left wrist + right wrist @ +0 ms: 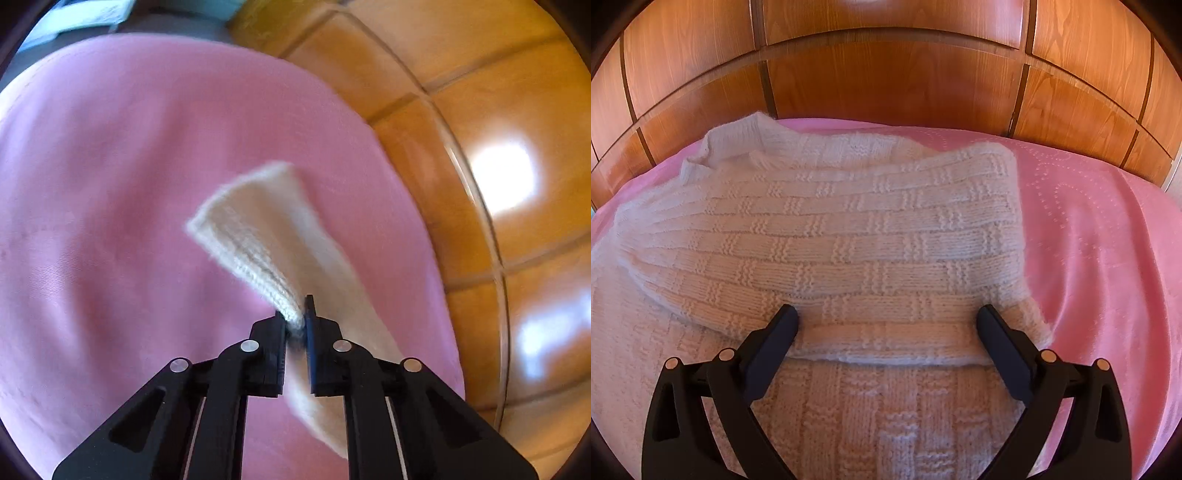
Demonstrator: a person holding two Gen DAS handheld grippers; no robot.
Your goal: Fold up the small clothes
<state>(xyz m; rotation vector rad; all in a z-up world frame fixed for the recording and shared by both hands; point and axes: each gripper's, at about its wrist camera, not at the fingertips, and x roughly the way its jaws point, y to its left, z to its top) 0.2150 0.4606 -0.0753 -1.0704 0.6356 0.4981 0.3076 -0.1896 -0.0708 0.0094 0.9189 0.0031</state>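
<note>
The left gripper point(295, 325) is clenched on a cream knit sleeve point(258, 229) above the pink bedspread point(110, 184). The right gripper point(886, 332) rests released on the folded sweater point(831, 229). The sleeve should be laid flat across the body, edges aligned.

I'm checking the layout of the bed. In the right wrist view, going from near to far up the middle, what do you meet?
Open right gripper → white knitted sweater → pink bedspread → wooden panelled headboard.
</note>
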